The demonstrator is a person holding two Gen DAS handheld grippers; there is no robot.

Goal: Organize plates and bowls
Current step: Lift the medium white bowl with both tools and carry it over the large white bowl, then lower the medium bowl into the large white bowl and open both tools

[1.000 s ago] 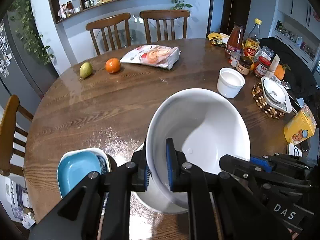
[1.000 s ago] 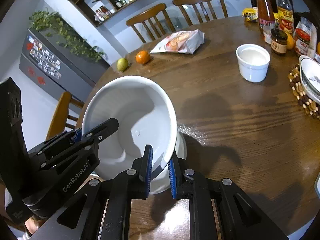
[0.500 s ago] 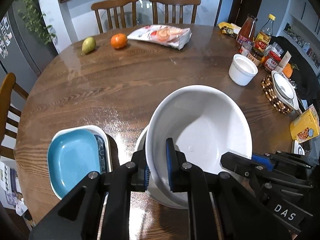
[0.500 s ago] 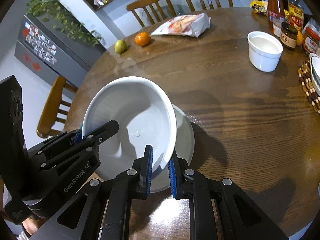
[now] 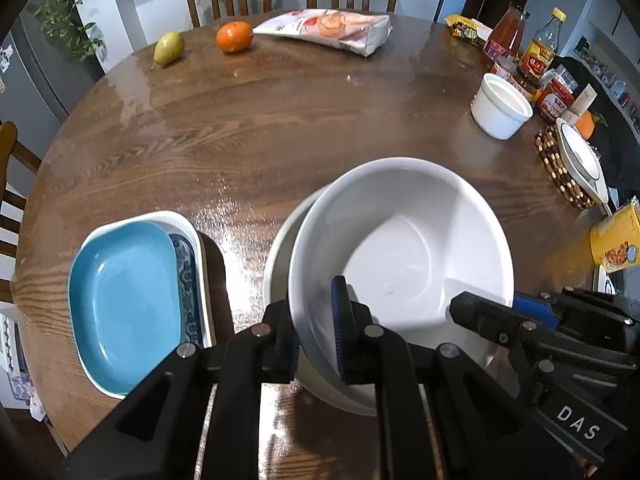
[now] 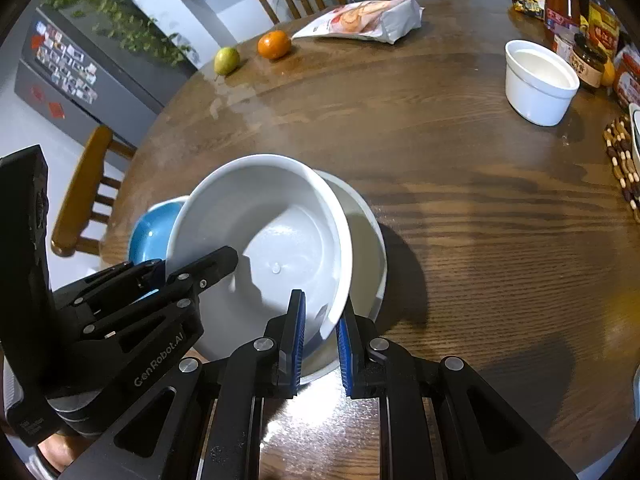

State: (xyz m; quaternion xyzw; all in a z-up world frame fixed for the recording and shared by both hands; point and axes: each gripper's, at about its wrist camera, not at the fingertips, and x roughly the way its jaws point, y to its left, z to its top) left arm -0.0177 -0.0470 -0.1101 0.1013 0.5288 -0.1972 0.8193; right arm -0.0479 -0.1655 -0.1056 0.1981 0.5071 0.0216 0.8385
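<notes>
One large white bowl (image 5: 404, 248) hangs tilted over a second white bowl (image 6: 366, 240) on the round table (image 5: 280, 128), its rim clamped by both the left gripper (image 5: 316, 336) and right gripper (image 6: 320, 338), beside two stacked dishes, a blue dish (image 5: 124, 300) in a white-rimmed dish (image 5: 194, 240), with one white ramekin (image 5: 502, 110) farther off.

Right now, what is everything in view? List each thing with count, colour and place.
large bowl: 1, white, gripped on two rim sides
lower bowl: 1, white, beneath it
dishes: 2 stacked, blue on white, left
ramekin: 1, white, right
orange: 1, far edge
pear: 1, green, beside orange
snack bag: 1, white, far edge
table: 1, brown wood
left gripper: black, shut on rim
right gripper: black, shut on rim
</notes>
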